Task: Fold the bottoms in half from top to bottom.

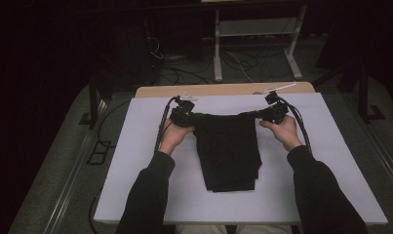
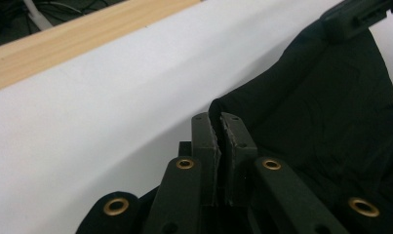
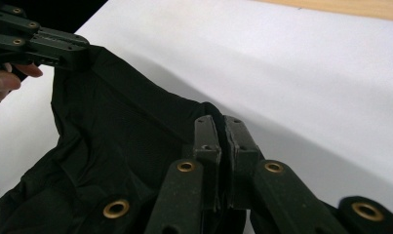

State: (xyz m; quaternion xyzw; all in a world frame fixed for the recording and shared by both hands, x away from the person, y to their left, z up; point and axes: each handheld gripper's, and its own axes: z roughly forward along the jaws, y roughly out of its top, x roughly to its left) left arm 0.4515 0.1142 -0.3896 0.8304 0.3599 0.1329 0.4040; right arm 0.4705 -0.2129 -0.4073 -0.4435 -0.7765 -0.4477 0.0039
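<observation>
On the white worktop (image 1: 135, 161), a black garment (image 1: 228, 151) lies folded lengthwise, its near end resting flat toward the person and its far edge lifted and drawn taut between the two grippers. At the left of the high view, the left gripper (image 1: 190, 116) sits in the person's left hand (image 1: 173, 136), its jaws clamped on the garment's far left corner. In the left gripper view that grip reads closely: the two black jaws stand pressed together with a thin edge of cloth pinched between their pads (image 2: 216, 146), and the cloth falls away to the right in soft folds. That same view shows the wooden edge (image 2: 87, 34) of the worktop beyond the white sheet, and the other gripper at its upper right corner, biting the far corner.

At the right of the high view, the right gripper (image 1: 263, 115) is held by the right hand (image 1: 284, 130), clamped likewise on the garment's far right corner. The right gripper view shows its jaws closed on the cloth edge, with the garment hanging off to the left and the left gripper and fingertips at the upper left.

No containers stand on the worktop. The high view alone takes in the dark floor, cables (image 1: 184, 68) and a white frame (image 1: 255, 39) behind.
</observation>
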